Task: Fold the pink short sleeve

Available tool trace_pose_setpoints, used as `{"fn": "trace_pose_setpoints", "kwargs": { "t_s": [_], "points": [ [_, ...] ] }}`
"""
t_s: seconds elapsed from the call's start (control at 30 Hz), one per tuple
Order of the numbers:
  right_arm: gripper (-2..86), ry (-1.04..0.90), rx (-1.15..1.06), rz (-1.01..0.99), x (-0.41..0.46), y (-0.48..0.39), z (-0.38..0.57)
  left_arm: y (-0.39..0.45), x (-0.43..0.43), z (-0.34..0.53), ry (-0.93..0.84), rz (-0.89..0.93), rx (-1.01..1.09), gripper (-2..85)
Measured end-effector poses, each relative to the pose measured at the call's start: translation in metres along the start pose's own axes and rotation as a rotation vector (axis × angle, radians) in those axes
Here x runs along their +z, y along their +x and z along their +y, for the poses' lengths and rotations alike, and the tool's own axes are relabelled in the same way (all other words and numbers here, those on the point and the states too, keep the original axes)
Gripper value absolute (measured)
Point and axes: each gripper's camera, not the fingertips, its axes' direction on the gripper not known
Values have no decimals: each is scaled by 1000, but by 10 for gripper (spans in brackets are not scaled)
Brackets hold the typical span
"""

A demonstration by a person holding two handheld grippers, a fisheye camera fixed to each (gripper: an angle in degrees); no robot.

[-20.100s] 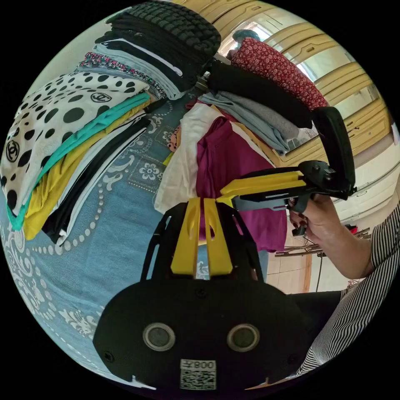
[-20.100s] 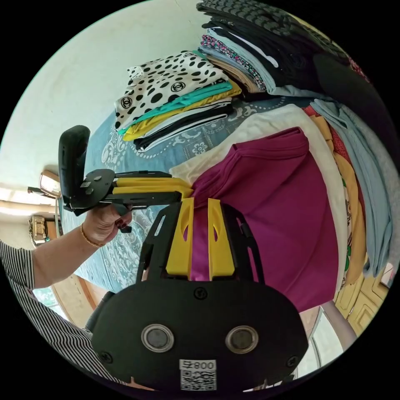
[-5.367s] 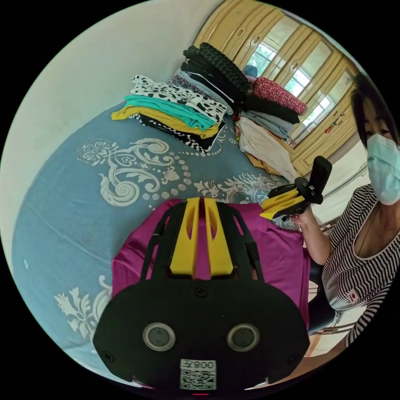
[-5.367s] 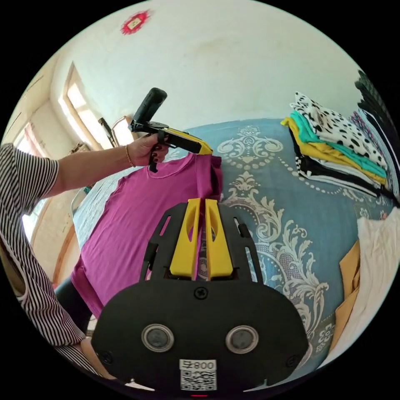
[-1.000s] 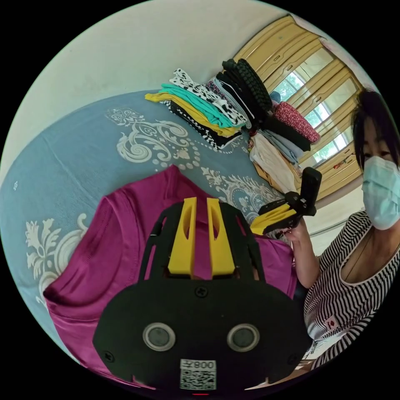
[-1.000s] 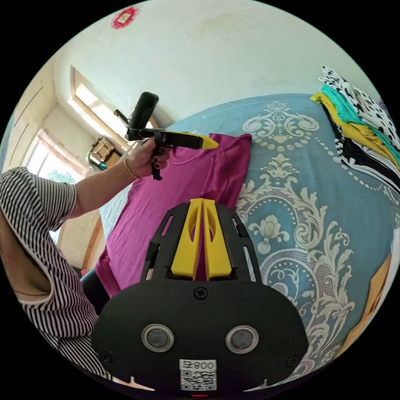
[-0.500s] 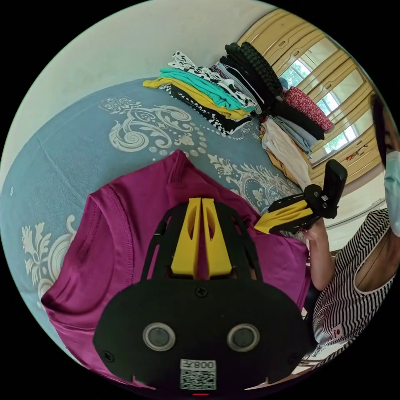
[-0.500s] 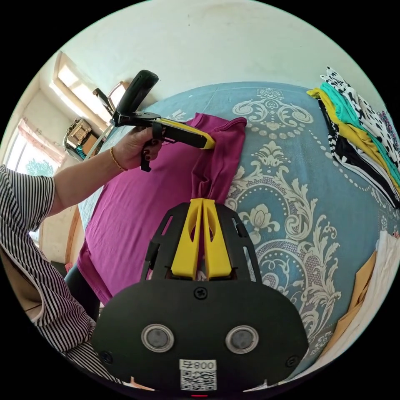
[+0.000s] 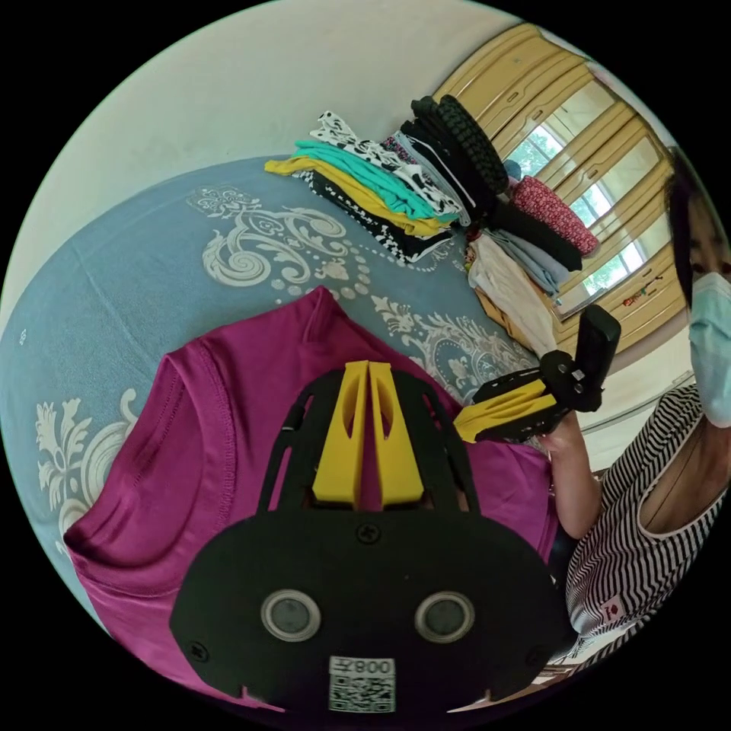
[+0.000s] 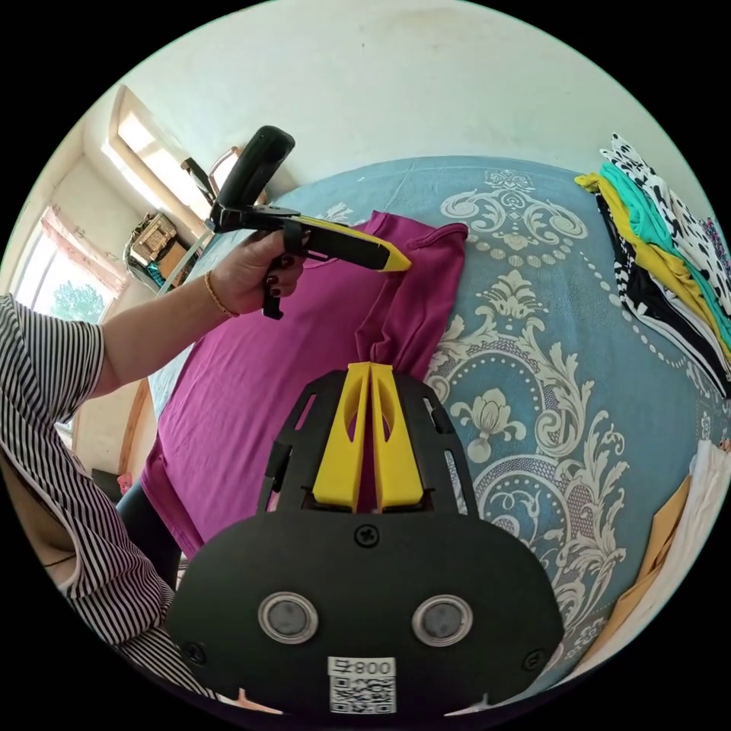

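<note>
The pink short-sleeve shirt (image 9: 221, 426) lies front-up on the blue patterned bedspread (image 9: 114, 266), its hem end hanging over the bed's edge by the person. My left gripper (image 9: 369, 371) is shut on the cloth near the shoulder. In the right gripper view it is the hand-held gripper (image 10: 403, 265) pinching a lifted fold of the shirt (image 10: 251, 396). My right gripper (image 10: 371, 371) is shut on the sleeve end of that fold. It also appears in the left gripper view as the other gripper (image 9: 462, 420), over the shirt's right side.
A stack of folded clothes (image 9: 373, 198) and a taller dark pile (image 9: 472, 145) sit at the far side of the bed, with white and orange garments (image 10: 685, 533) beside them. The person in a striped top (image 9: 647, 533) stands at the bed's edge. The bedspread (image 10: 548, 304) is bare between shirt and stacks.
The left jaws, slightly apart a second ago, have closed on the shirt. A fold of sleeve and shoulder cloth now rises between the two grippers.
</note>
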Motion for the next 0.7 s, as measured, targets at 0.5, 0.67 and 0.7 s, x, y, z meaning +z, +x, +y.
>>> {"fn": "trace_pose_setpoints", "kwargs": {
  "t_s": [0.5, 0.67, 0.7],
  "points": [
    [0, 19, 54, 0, 10, -10, -11, 15, -3, 35, -65, -70, 35, 2],
    [0, 38, 10, -12, 4, -20, -12, 17, -14, 54, -50, -90, 20, 2],
    [1, 47, 13, -33, 2, -18, -11, 17, -15, 60, -45, -92, 21, 2]
  ]
}}
